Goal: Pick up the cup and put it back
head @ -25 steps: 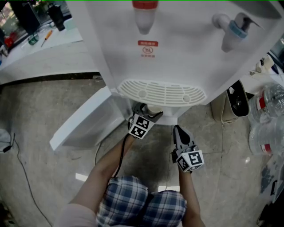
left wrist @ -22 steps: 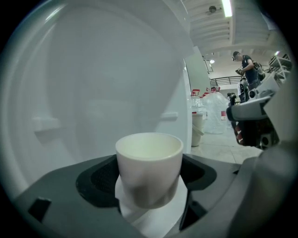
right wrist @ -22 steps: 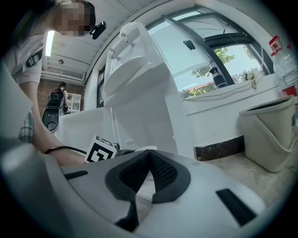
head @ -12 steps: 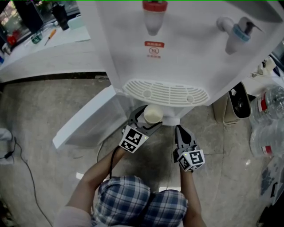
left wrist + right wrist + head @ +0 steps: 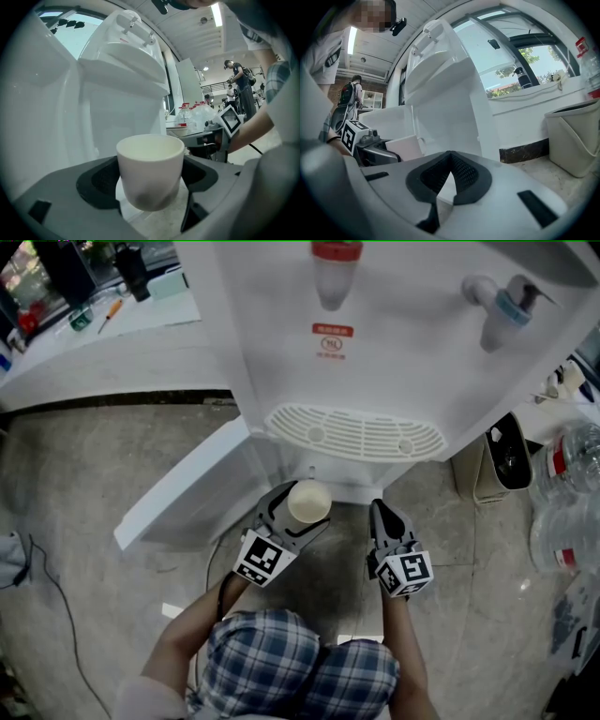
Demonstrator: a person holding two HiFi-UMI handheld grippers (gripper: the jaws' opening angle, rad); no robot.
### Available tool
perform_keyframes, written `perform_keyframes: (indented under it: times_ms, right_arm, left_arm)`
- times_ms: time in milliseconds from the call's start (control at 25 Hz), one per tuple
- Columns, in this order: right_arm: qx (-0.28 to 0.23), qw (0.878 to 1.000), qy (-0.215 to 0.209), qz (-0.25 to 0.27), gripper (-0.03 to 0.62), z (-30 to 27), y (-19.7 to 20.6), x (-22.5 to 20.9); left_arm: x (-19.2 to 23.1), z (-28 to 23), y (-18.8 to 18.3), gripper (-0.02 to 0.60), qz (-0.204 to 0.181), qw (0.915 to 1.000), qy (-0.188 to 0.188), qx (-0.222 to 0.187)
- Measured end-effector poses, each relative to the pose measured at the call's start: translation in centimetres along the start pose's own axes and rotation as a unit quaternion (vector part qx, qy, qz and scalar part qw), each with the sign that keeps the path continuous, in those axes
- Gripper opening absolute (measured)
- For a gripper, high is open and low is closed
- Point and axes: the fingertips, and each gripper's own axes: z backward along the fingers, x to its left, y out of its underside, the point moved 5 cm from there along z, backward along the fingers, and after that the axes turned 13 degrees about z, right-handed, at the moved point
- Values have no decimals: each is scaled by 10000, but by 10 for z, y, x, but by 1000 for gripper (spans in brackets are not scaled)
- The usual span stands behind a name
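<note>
This looks like an office or lab hall. A tall white plastic water dispenser (image 5: 375, 343) stands on a grey stone-tiled floor (image 5: 103, 465). Large clear water bottles (image 5: 572, 465) sit beside it. An orange-handled screwdriver (image 5: 111, 311) lies on a white worktop (image 5: 103, 362). A person with a backpack (image 5: 241, 79) stands beyond.

Head view: overhead, steeply down. Both gripper views: low, close, angled upward. All share dispenser (image 5: 375, 362).

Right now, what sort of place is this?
Probably the water corner of an office or workshop: a white dispenser with a red tap and a blue tap, big water bottles on the stone floor, and a cluttered bench behind.
</note>
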Motion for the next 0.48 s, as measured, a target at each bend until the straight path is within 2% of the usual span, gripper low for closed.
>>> perform_keyframes:
  times_ms: [280,480]
  right_arm:
    - [29,10000,25,2,17,3,1,2]
    - [15,10000,-20,24,17,2,-1,4]
  left_arm:
    - [-2,-2,-8,423,-17,10000,-38,-91]
    - [5,-34,-15,423,170,9997,-105,-149]
